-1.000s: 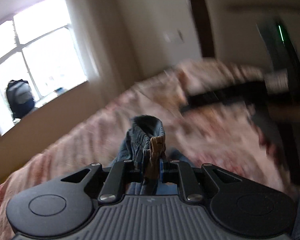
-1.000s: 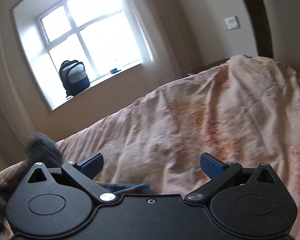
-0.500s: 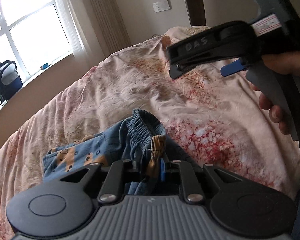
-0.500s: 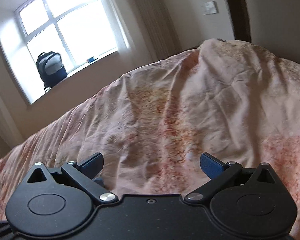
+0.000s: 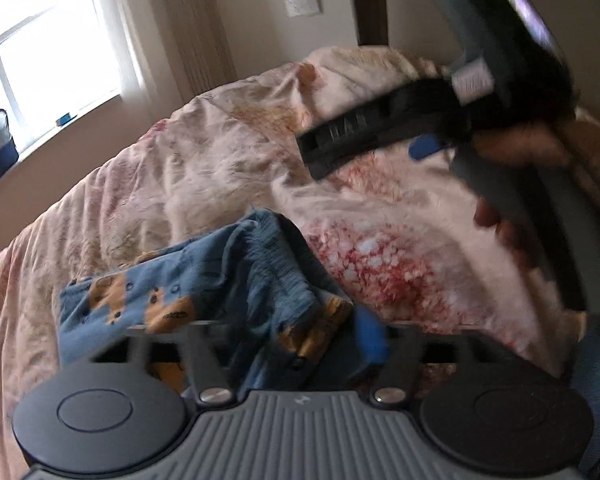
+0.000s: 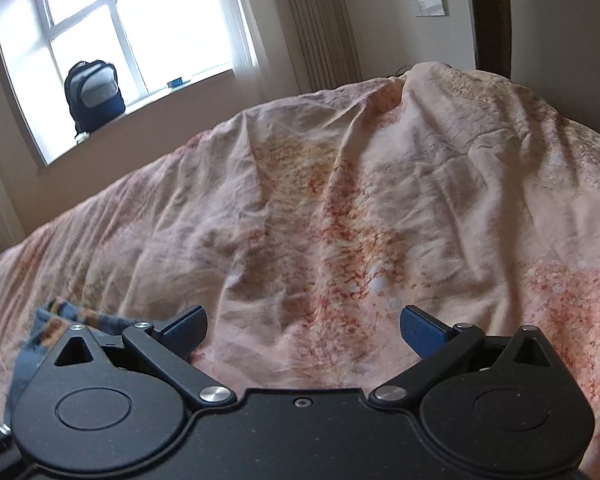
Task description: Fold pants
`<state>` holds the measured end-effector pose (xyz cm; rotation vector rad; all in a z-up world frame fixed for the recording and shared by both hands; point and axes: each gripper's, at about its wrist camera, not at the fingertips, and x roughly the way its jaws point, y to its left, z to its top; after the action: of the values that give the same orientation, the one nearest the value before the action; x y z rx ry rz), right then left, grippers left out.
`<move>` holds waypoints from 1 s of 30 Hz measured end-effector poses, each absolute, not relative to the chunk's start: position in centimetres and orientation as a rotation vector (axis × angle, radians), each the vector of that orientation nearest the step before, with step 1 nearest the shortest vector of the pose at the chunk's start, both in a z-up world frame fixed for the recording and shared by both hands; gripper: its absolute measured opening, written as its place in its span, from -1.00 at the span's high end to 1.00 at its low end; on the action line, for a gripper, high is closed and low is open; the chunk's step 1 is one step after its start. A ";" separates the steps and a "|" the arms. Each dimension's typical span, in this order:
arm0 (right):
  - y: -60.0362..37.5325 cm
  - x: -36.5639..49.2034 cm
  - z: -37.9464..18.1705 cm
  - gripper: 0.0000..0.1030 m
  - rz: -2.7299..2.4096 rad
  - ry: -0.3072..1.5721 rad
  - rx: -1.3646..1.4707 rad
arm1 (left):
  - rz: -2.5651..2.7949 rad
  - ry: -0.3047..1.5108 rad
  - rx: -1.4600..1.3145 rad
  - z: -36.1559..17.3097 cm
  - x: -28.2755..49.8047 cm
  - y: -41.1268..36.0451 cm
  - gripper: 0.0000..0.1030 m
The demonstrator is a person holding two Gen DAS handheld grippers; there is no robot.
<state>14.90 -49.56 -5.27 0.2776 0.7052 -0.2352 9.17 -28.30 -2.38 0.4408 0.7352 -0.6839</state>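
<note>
Left gripper [image 5: 256,332]: jaws just sprung apart, blurred; blue printed pants [image 5: 204,280] lie bunched between them on the pink bedspread [image 5: 220,168], unpinched. Right gripper [image 6: 302,326]: fingers spread wide, empty; pants' edge left of its left finger.

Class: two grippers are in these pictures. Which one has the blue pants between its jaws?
The left gripper: the blue pants bunch between its just-opened jaws. The right gripper spans only bare bedcover.
</note>
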 end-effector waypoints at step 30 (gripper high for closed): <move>-40.6 12.7 -4.0 -0.99 -0.205 0.691 -0.026 | -0.309 0.892 0.039 -4.3 14.3 -9.3 -0.99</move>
<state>12.70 -40.60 -4.01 -0.0258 0.6909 -0.2050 14.29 -9.35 -4.35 0.0389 0.8925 -0.3094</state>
